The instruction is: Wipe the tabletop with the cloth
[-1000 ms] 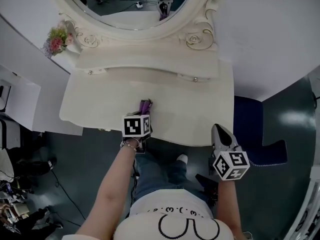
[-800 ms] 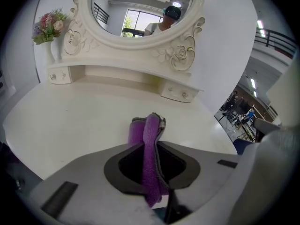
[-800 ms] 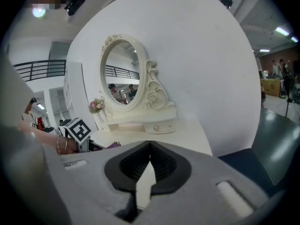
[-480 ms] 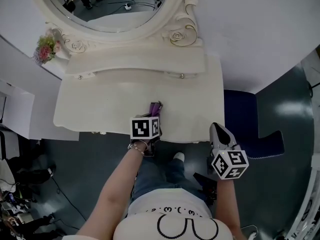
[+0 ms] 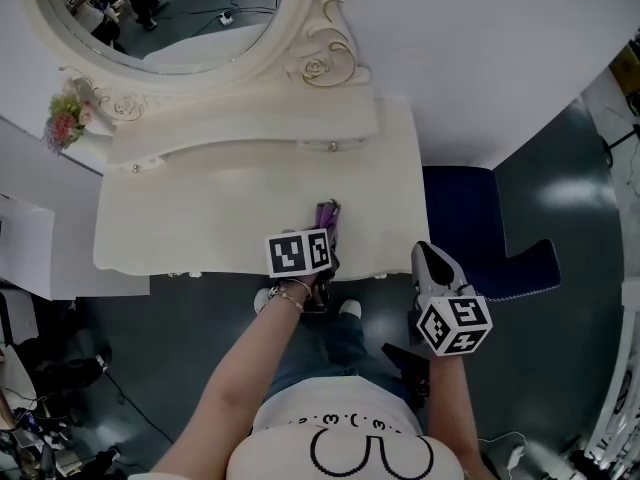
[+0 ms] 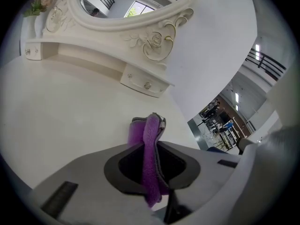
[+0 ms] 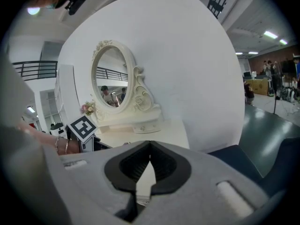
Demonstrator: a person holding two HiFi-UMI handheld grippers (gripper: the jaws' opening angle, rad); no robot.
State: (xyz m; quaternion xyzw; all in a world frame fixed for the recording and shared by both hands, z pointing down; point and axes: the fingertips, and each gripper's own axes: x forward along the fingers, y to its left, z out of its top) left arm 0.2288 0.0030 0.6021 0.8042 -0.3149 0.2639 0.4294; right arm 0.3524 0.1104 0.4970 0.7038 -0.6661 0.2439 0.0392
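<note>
The left gripper [image 6: 151, 172] pinched the purple cloth [image 6: 150, 130] edge-on over the desk [image 5: 200, 213], so its thin fold risked skimming or slipping loose, while the right gripper [image 7: 149, 168] hung pressed together, empty.

The left tongs [image 5: 328, 228] cover part of the cloth [image 5: 327, 211], and the mirror [image 5: 170, 8] is cropped.

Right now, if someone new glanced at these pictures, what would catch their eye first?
The purple cloth stands out most, pinched in the left gripper near the front edge of the white dressing table. Next comes the ornate oval mirror at the table's back, with pink flowers at its left end. The right gripper hangs shut and empty off the table's front right corner.
</note>
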